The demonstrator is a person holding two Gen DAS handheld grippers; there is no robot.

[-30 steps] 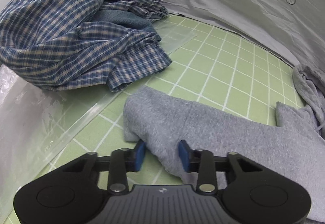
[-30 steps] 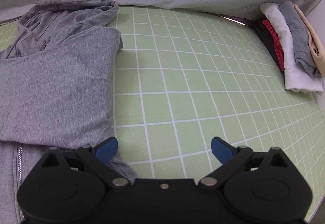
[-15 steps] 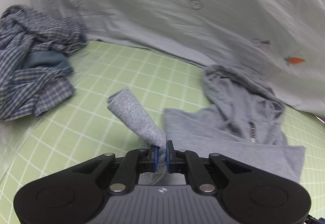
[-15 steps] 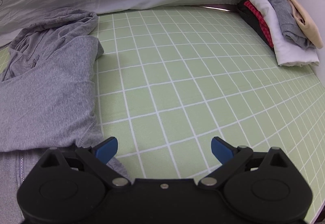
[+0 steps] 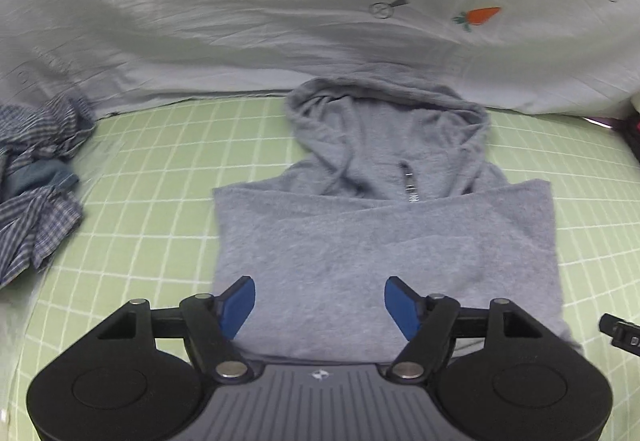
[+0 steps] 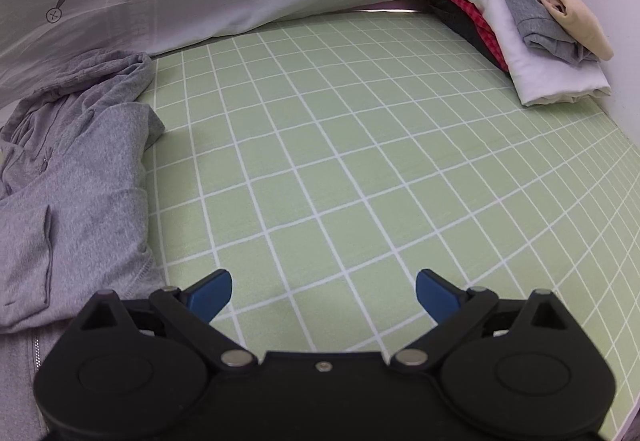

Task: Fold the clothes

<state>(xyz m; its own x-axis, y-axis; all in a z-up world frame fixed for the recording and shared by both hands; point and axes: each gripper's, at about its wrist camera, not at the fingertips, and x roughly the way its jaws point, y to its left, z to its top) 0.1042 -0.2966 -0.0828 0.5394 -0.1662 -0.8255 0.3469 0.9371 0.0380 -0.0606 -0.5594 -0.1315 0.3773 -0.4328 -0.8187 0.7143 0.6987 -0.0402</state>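
Observation:
A grey zip hoodie [image 5: 380, 233] lies flat on the green grid mat [image 5: 152, 201], hood toward the back, both sleeves folded across its chest. My left gripper [image 5: 320, 303] hovers over its lower part with the jaws opening and nothing pinched between the blue pads. In the right wrist view the same hoodie [image 6: 76, 181] lies at the left. My right gripper [image 6: 324, 291] stands open over bare mat [image 6: 340, 161], just right of the hoodie's edge.
A crumpled blue plaid shirt [image 5: 36, 177] sits at the mat's left edge. A stack of folded clothes [image 6: 520, 17] rests at the back right corner. A white sheet with carrot prints [image 5: 320, 9] hangs behind the mat.
My left gripper closed on the grey sleeve, carried it right across the hoodie's chest, then let it go; the sleeve now lies flat. The right gripper stayed open and drifted slightly.

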